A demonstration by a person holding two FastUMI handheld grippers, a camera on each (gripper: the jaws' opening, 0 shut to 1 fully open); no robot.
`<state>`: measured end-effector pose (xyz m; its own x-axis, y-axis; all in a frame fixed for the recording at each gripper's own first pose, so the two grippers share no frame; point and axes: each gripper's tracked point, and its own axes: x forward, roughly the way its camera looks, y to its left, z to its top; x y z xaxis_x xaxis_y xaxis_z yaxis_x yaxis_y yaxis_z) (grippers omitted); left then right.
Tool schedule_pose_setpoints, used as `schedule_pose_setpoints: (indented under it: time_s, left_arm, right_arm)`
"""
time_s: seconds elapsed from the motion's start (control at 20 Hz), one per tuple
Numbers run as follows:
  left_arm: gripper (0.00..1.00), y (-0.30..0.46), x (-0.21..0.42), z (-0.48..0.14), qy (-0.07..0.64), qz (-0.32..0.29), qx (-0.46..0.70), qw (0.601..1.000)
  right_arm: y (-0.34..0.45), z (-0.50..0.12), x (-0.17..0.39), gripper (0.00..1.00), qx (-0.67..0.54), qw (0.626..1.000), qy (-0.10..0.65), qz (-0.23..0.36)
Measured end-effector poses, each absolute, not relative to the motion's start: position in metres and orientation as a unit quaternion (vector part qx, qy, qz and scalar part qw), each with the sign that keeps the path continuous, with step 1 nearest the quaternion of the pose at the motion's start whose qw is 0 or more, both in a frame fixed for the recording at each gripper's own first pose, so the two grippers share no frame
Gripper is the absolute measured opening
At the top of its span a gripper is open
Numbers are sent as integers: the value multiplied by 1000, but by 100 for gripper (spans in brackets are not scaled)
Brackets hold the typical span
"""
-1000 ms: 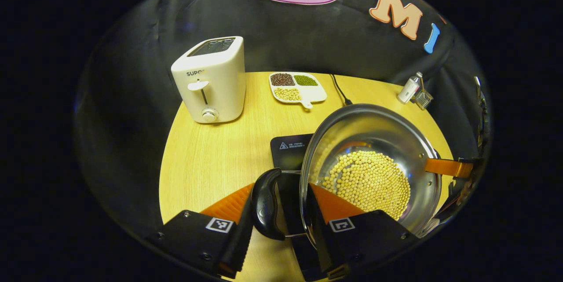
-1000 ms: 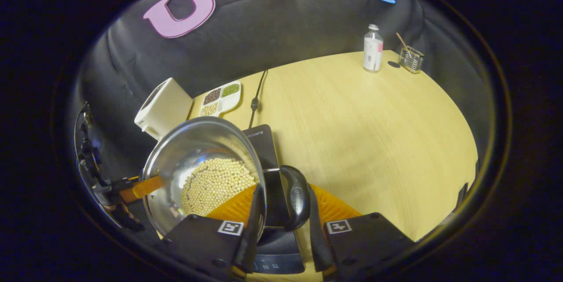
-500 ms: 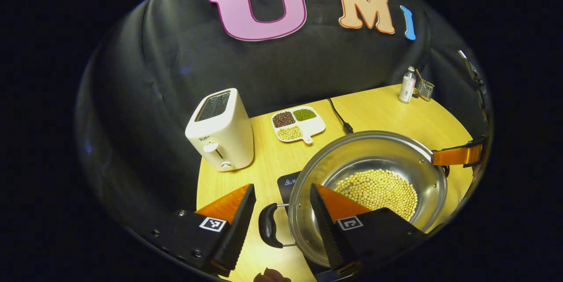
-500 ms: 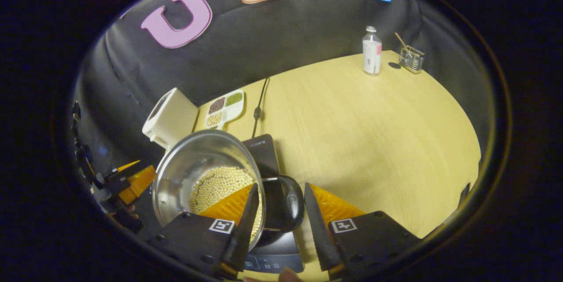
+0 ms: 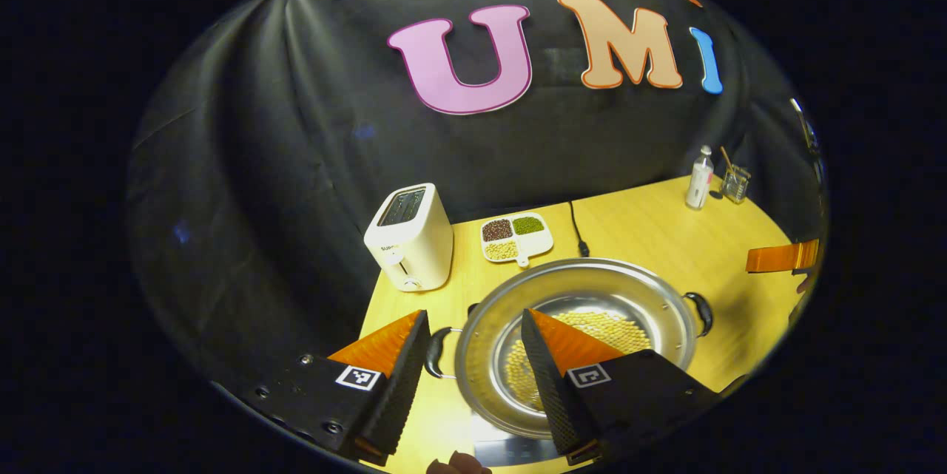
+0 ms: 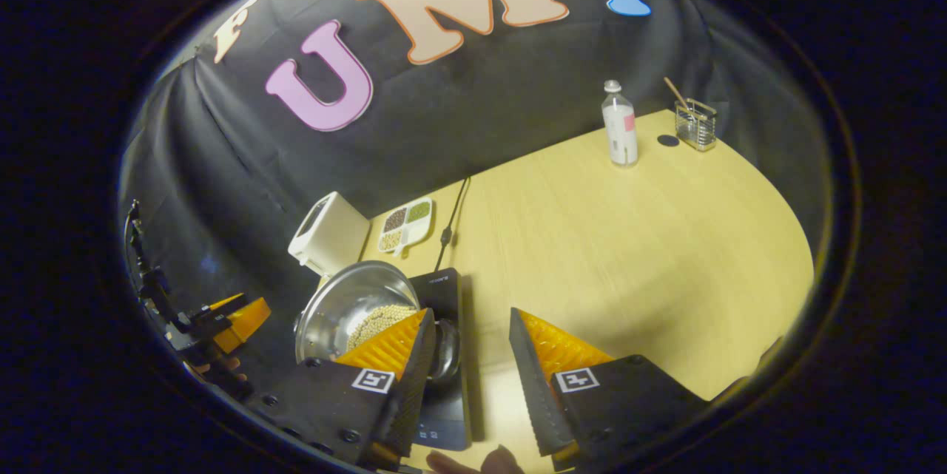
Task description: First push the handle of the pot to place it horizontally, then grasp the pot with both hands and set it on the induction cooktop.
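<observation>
Shiny silver pot (image 5: 584,296) with black side handles (image 5: 700,311), pale yellow beans (image 5: 592,326) heaped inside. It sits on a glossy black cooktop (image 6: 442,289). The table (image 6: 629,237) is light yellow wood grain. There's a cream-white toaster (image 5: 409,237), a white divided dish (image 5: 516,237) showing dark brown, green and pale yellow portions, a black cord (image 5: 575,226), and a white bottle (image 6: 620,126) with a pink label patch.

Both grippers have let go of the pot's (image 5: 584,311) side handles and drawn back and up. The pot now sits level on the cooktop (image 6: 442,289), farther off.
</observation>
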<state>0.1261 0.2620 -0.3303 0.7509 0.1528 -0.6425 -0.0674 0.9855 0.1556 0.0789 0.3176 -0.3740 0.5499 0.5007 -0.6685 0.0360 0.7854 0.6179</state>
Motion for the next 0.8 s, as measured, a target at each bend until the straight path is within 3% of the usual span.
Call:
schedule_pose_setpoints:
  time_s: [0.2, 0.4, 0.8]
  left_arm:
    - [77, 200, 79, -316, 349, 101, -8, 931]
    - [76, 138, 52, -273, 280, 123, -76, 949]
    - [79, 39, 59, -145, 167, 59, -105, 979]
  right_arm:
    - [258, -368, 58, 61, 249, 858, 410, 184]
    - [198, -337, 33, 64, 223, 883, 357, 209]
    - [85, -235, 36, 61, 217, 935, 234, 157]
